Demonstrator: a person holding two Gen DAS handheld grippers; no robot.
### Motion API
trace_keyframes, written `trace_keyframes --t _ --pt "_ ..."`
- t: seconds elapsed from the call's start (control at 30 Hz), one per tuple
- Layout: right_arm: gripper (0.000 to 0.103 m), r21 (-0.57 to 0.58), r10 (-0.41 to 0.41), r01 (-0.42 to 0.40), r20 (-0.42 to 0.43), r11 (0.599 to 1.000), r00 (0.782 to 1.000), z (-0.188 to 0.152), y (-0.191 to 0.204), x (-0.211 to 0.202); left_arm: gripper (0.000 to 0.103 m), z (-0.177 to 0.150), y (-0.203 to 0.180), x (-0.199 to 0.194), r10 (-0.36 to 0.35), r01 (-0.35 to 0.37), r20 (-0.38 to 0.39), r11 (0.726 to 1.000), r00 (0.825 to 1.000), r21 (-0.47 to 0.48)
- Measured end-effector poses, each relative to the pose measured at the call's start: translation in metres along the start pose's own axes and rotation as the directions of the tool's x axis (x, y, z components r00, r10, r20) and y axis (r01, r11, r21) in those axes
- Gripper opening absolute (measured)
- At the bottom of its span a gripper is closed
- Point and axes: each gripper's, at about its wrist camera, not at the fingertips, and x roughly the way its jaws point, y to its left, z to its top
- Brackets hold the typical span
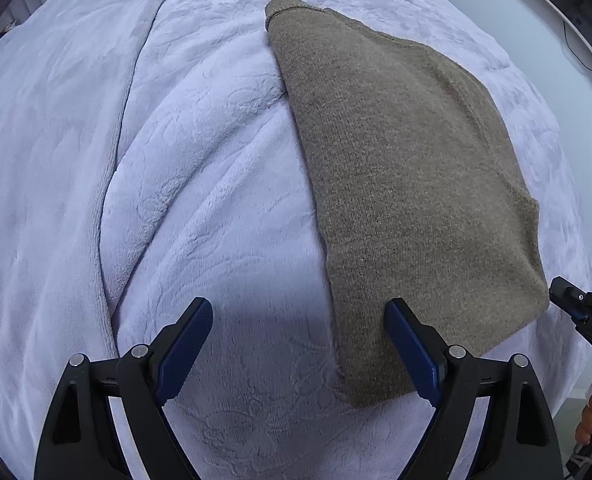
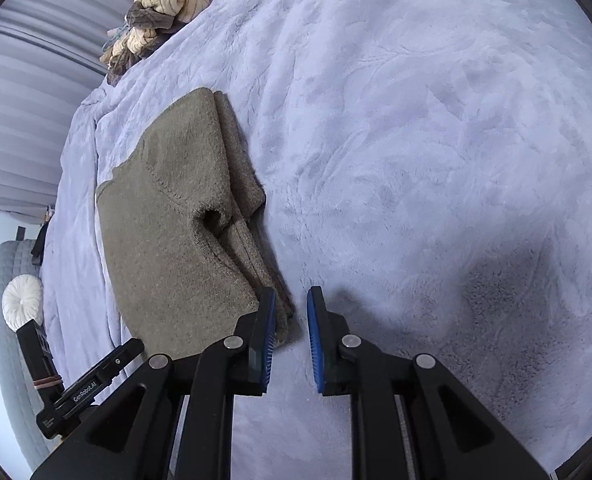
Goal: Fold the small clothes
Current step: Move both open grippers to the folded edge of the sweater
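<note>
- Risk: my right tool [image 2: 291, 334], its pads narrowly parted with nothing between them, hangs just beside the folded edge; a sideways drift could snag it and undo the fold.
- Risk: my left tool [image 1: 300, 344], spread wide and empty, straddles the near corner; lowering it could rumple the layers.
- The brown knit sweater [image 1: 408, 184] lies folded on the bed [image 1: 175, 160], ahead of both tools.

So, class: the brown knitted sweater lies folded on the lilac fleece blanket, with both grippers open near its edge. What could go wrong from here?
1. The brown knitted sweater has loose layers bunched along one side; a nudge from the right gripper, open beside that edge, could undo the fold.
2. The soft lilac fleece blanket may get pinched along with the sweater.
3. The left gripper, wide open, straddles the sweater's edge and might drag it.
</note>
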Motion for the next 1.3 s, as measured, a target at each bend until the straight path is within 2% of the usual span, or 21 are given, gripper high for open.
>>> trace_keyframes --t 0.07,0.2,0.23,0.27,0.43,0.63,0.73,0.8,0.97,1.03,1.07,1.1,1.17,1.2,1.3 --pt "0.019 -0.005 0.001 -0.001 -0.003 1.000 1.000 0.002 0.001 0.000 0.089 0.001 0.000 0.000 -0.006 0.006 -0.007 1.000 1.000 0.009" --pt "0.030 -0.003 0.011 -0.011 -0.010 1.000 1.000 0.003 0.002 0.001 0.089 0.004 -0.002 0.001 -0.022 0.022 -0.004 0.999 1.000 0.023" --pt "0.033 -0.002 0.012 -0.012 -0.010 1.000 1.000 0.004 0.002 0.001 0.091 0.005 -0.003 0.000 -0.018 0.018 0.006 0.999 1.000 0.028" --pt "0.035 -0.003 0.015 -0.015 -0.009 1.000 1.000 0.005 0.003 0.000 0.103 0.007 -0.002 -0.001 -0.018 0.018 0.012 0.999 1.000 0.028" --pt "0.047 -0.021 0.046 -0.046 -0.004 0.999 0.999 0.016 0.010 -0.002 0.103 0.021 0.004 -0.013 -0.055 0.055 0.052 0.998 0.997 0.006" --pt "0.051 -0.065 0.077 -0.077 -0.004 0.995 0.997 0.037 0.026 0.005 0.103 0.043 0.015 -0.009 -0.071 0.073 0.040 0.995 0.997 -0.064" --pt "0.053 -0.078 0.093 -0.094 -0.009 0.993 0.996 0.047 0.031 0.010 0.103 0.050 0.016 -0.004 -0.048 0.051 0.032 0.996 0.998 -0.077" --pt "0.053 -0.088 0.105 -0.107 -0.025 0.990 0.994 0.054 0.034 0.016 0.103 0.050 0.017 0.002 -0.068 0.069 0.020 0.993 0.998 -0.093" --pt "0.053 -0.093 0.154 -0.162 -0.089 0.982 0.984 0.086 0.041 0.050 0.103 0.059 0.015 0.007 -0.079 0.085 0.044 0.983 0.996 -0.161" --pt "0.053 -0.065 0.221 -0.231 -0.128 0.971 0.967 0.096 0.043 0.066 0.103 0.064 0.013 0.009 -0.071 0.079 0.053 0.982 0.996 -0.170" --pt "0.053 -0.042 0.273 -0.283 -0.166 0.958 0.948 0.102 0.044 0.077 0.103 0.067 0.011 0.011 -0.066 0.075 0.054 0.983 0.996 -0.170" --pt "0.051 -0.034 0.292 -0.303 -0.185 0.952 0.938 0.104 0.046 0.083 0.103 0.070 0.009 0.012 -0.061 0.069 0.054 0.983 0.997 -0.170" --pt "0.025 -0.062 0.298 -0.317 -0.211 0.946 0.931 0.106 0.052 0.090 0.103 0.075 0.006 0.013 -0.049 0.058 0.056 0.984 0.997 -0.167" --pt "0.019 -0.096 0.291 -0.316 -0.214 0.944 0.932 0.107 0.057 0.089 0.103 0.076 0.004 0.014 -0.045 0.054 0.059 0.985 0.997 -0.165" --pt "0.018 -0.183 0.251 -0.283 -0.182 0.941 0.951 0.105 0.064 0.075 0.103 0.082 -0.003 0.017 -0.039 0.049 0.062 0.986 0.997 -0.160"
